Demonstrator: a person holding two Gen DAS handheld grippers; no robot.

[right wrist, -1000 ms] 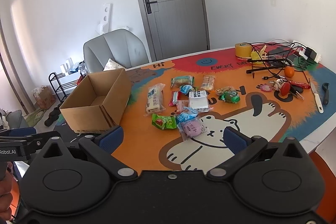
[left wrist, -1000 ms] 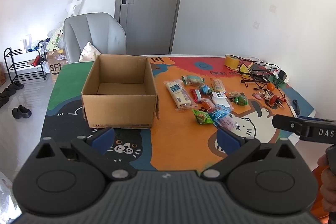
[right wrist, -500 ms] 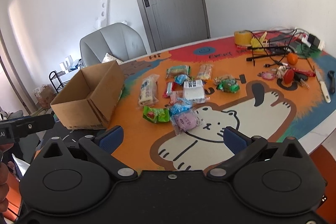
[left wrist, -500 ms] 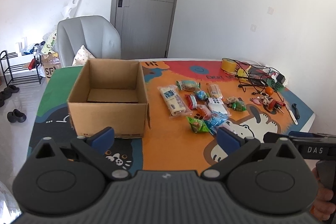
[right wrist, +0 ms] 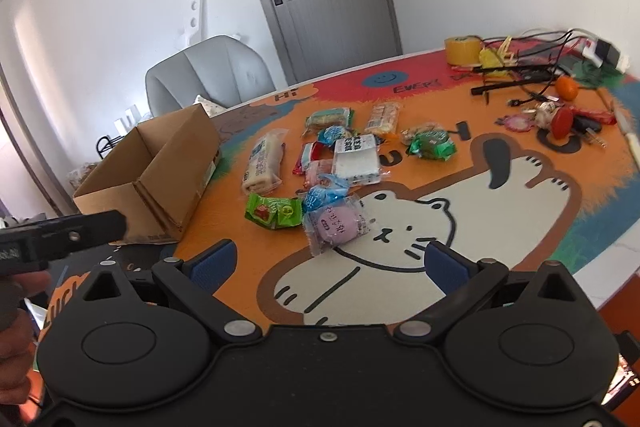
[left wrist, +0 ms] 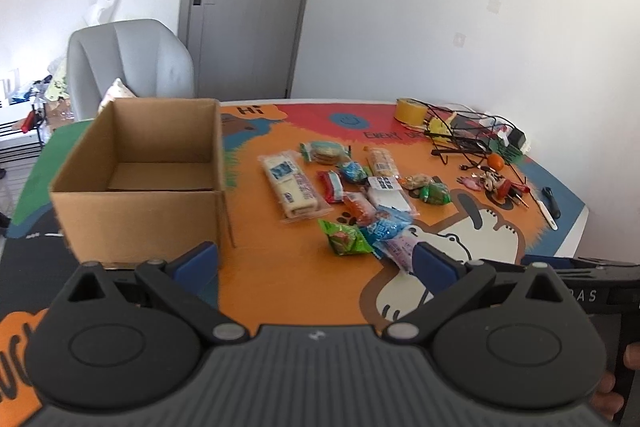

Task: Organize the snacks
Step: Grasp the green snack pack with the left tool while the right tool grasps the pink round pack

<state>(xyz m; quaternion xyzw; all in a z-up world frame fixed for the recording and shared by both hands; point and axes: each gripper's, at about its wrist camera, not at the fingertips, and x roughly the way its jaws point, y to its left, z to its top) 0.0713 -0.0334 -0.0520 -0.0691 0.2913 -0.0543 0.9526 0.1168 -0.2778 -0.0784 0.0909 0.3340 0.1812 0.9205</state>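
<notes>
Closer to the surface (right wrist: 592,223) than a second ago, both tools advanced toward the snack pile. Left tool (left wrist: 316,261) and right tool (right wrist: 330,261): spread wide, holding nothing. Cardboard box (left wrist: 140,171) empty, left of the snacks. Start with the nearest: pink packet (right wrist: 336,225) beside green packet (right wrist: 274,211). Straddle squarely, pinch centre, avoid neighbours.
</notes>
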